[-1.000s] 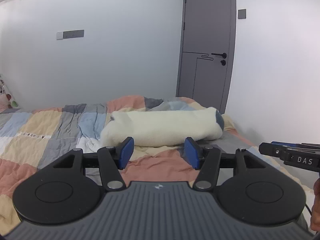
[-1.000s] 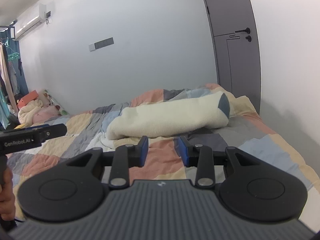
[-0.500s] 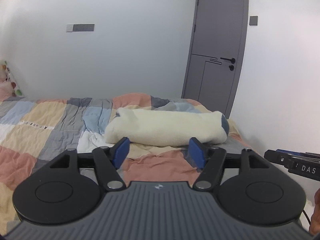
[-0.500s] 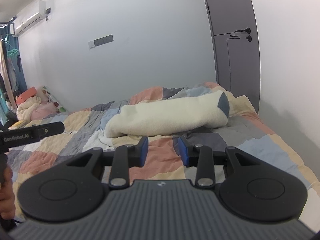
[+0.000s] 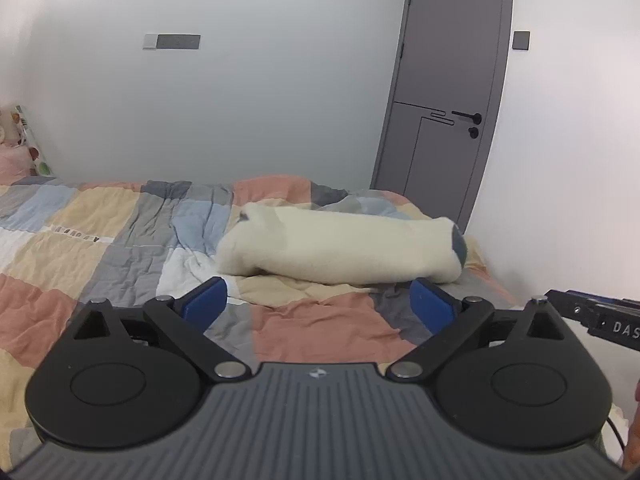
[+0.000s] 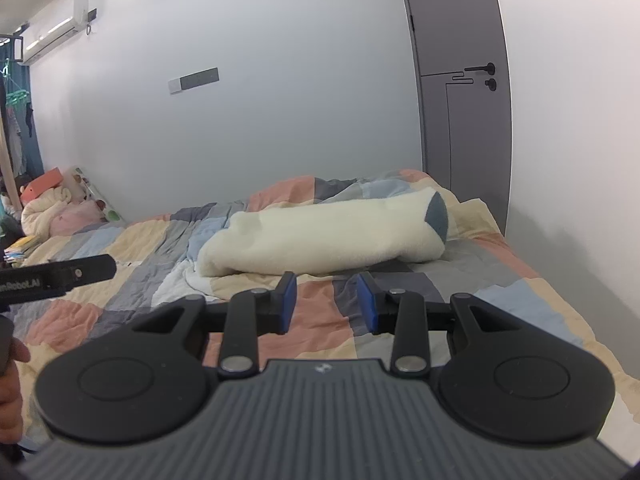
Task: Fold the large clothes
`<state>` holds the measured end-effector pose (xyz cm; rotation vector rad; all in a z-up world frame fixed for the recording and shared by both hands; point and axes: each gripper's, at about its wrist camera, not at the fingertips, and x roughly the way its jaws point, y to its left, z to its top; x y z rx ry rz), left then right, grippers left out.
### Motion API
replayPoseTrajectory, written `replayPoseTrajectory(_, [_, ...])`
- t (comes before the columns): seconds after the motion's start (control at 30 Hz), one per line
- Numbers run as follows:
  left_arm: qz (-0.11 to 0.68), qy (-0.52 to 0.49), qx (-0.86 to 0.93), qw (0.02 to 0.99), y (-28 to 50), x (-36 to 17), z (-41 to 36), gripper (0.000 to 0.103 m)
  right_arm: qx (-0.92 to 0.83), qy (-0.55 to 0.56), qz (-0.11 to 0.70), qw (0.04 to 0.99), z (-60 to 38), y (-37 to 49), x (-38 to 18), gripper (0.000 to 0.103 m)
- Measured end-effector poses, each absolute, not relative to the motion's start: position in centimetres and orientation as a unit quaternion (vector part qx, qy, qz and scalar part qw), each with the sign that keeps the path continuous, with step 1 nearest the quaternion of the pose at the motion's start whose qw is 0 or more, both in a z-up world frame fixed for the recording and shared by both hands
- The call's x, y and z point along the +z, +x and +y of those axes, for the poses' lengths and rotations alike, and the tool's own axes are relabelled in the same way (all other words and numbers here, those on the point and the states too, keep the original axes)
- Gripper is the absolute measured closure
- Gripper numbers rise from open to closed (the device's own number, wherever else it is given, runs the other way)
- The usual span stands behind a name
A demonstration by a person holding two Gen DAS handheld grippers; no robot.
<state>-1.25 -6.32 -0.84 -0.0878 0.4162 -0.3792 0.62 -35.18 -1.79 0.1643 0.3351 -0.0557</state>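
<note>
My garment lies rolled crosswise on the bed, grey end rightward; left gripper opening, right gripper parted, both empty.

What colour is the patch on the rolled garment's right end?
Grey-blue patch, clearest in the right wrist view.
</note>
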Motion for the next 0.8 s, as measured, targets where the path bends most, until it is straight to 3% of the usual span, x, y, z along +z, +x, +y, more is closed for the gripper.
replayPoseTrajectory(0.1, [0.210, -0.049, -0.183, 0.959, -1.09, -0.89, -6.16, 0.001, -0.033, 0.075, 0.166, 0.983, -35.23, 0.70, -1.73, 0.064])
replayPoseTrajectory(0.17, [0.211, -0.048, -0.178, 0.960, -1.00, -0.87, -6.05, 0.000, -0.035, 0.073, 0.161, 0.984, -35.25, 0.67, -1.70, 0.034])
replayPoseTrajectory(0.23, [0.211, -0.045, -0.174, 0.961, -1.04, -0.88, -5.95, 0.000, -0.040, 0.073, 0.151, 0.985, -35.43, 0.53, -1.58, 0.018])
replayPoseTrajectory(0.4, [0.208, -0.048, -0.180, 0.960, -1.27, -0.77, -5.83, 0.000, -0.062, 0.057, 0.149, 0.985, -35.62, 0.81, -1.33, 0.013])
replayPoseTrajectory(0.43, [0.208, -0.047, -0.182, 0.960, -1.34, -0.73, -5.89, 0.000, -0.067, 0.052, 0.152, 0.985, -35.55, 0.93, -1.33, 0.002])
replayPoseTrajectory(0.47, [0.207, -0.046, -0.183, 0.960, -1.38, -0.71, -5.93, 0.000, -0.067, 0.051, 0.150, 0.985, -35.56, 0.92, -1.38, 0.000])
replayPoseTrajectory(0.8, [0.191, -0.036, -0.169, 0.966, -1.92, -0.43, -5.86, 0.000, -0.065, 0.050, 0.149, 0.985, -35.51, 1.10, -1.21, 0.000])
